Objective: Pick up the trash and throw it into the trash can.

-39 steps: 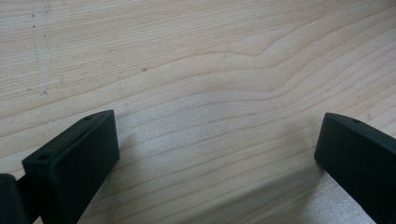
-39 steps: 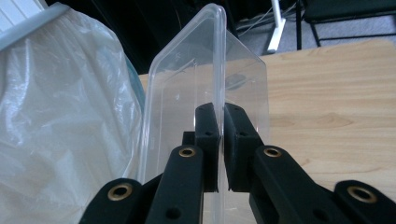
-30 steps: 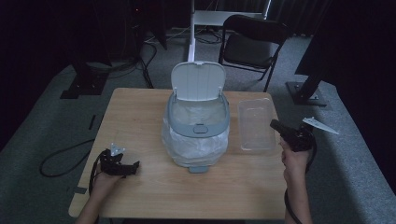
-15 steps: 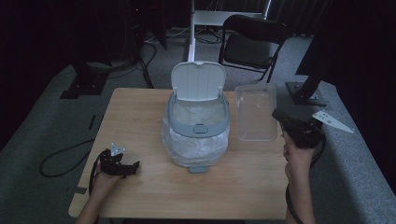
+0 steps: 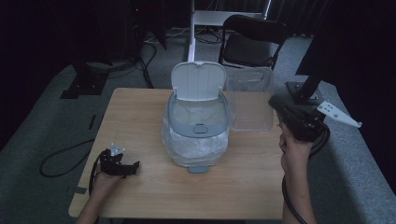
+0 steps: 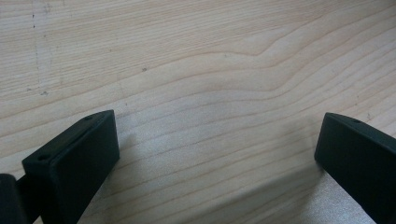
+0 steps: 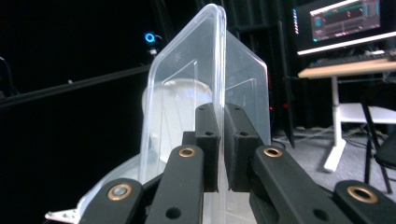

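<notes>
Tool (image 7: pixel 221 140) pinches container (image 7: pixel 187 107) rim edge.

High view: above near edge of table (image 5: pixel 140 196), facing forward and down. Left gripper view: close over same tabletop. Right gripper view: level, close behind clear container (image 7: pixel 187 88), also beside the table in high view.

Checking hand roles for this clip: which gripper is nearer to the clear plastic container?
Right. The right gripper is shut on the clear plastic container, clamping its wall and holding it lifted. The left gripper rests open on the wooden table, across the lidded bin.
</notes>
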Demonstrator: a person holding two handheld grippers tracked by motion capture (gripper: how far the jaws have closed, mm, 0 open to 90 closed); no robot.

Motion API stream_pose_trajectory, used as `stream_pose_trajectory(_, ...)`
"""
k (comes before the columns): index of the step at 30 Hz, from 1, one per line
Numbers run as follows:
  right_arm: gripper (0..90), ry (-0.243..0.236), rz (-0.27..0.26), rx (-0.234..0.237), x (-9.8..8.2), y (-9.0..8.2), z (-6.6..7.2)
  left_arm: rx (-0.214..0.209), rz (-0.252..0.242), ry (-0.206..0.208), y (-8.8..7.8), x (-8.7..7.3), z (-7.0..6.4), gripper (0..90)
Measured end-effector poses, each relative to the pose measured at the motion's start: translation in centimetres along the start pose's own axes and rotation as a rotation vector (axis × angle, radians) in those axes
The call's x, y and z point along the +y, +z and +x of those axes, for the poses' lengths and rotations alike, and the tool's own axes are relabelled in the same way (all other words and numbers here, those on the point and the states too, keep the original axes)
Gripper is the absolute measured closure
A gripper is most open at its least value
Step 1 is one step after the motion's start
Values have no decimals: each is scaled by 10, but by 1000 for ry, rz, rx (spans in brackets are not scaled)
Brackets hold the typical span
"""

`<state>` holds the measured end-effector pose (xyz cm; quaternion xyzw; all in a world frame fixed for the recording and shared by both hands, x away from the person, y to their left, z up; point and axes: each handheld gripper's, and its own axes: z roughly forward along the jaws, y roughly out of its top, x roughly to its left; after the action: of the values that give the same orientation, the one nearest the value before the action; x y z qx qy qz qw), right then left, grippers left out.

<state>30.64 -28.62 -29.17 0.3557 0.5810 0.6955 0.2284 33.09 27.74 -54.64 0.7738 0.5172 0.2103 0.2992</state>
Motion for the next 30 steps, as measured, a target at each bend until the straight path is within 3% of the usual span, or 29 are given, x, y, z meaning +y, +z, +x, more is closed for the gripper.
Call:
stream_pose_trajectory(7, 855, -23, -51, 54, 20, 15, 18, 0, -1, 0, 0, 0, 0, 7)
stream_pose_trajectory(17, 855, -42, -87, 99, 40, 39, 32, 0, -1, -1, 0, 0, 0, 7)
stream_pose_trajectory(30, 854, -41, -76, 146, 36, 79, 48, 3, 1, -4, 0, 0, 0, 7)
